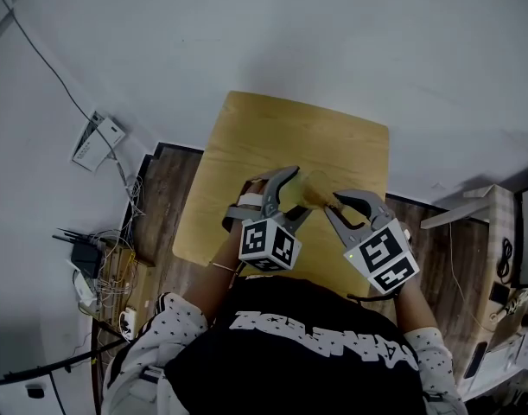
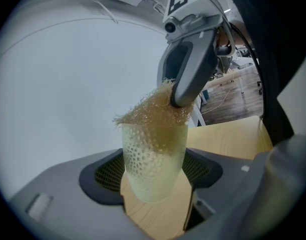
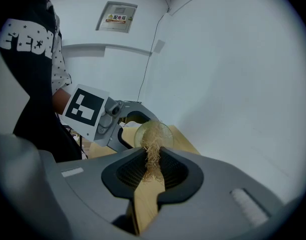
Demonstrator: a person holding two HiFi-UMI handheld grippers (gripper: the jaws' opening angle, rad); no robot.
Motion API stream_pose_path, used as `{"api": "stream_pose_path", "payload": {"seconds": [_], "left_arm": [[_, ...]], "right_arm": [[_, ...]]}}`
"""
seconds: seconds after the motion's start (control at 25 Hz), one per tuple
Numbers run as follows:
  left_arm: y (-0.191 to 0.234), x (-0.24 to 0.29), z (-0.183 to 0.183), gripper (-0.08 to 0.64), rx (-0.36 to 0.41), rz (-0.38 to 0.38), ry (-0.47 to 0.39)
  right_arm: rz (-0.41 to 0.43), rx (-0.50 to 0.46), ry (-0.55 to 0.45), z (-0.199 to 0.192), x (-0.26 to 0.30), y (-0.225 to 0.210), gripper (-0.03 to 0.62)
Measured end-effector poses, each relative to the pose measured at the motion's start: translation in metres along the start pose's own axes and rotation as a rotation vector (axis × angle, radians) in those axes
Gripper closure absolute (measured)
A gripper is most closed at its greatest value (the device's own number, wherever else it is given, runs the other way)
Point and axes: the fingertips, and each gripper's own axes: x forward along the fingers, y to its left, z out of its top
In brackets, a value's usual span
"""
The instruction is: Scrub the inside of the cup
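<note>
A pale, translucent dimpled cup (image 2: 151,160) sits between the jaws of my left gripper (image 2: 155,173), which is shut on it. In the head view the cup (image 1: 317,187) is held above the near part of the wooden table (image 1: 272,132), with the left gripper (image 1: 293,197) on its left. A golden mesh scrubber (image 2: 154,115) is stuffed into the cup's mouth. My right gripper (image 3: 151,168) is shut on the scrubber (image 3: 153,156), whose strands run into the cup's opening (image 3: 154,133). The right gripper (image 1: 335,207) meets the cup from the right.
The small table stands against a white wall. Cables and a router (image 1: 95,262) lie on the wood floor to the left, near a white box (image 1: 98,139). A wooden piece of furniture (image 1: 497,223) stands at the right. The person's body fills the bottom of the head view.
</note>
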Motion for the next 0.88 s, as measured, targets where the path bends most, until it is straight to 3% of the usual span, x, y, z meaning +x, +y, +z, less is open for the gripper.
{"api": "stream_pose_path", "payload": {"seconds": [0.24, 0.4, 0.88], "left_arm": [[-0.005, -0.001, 0.009, 0.201, 0.099, -0.006, 0.004], [-0.011, -0.001, 0.017, 0.201, 0.102, -0.021, -0.013], [-0.020, -0.004, 0.035, 0.201, 0.213, -0.037, -0.045]], "right_arm": [[0.026, -0.057, 0.068, -0.005, 0.005, 0.002, 0.508], [0.030, -0.101, 0.093, -0.006, 0.009, 0.003, 0.508], [0.089, -0.051, 0.097, -0.009, 0.021, 0.007, 0.508]]}}
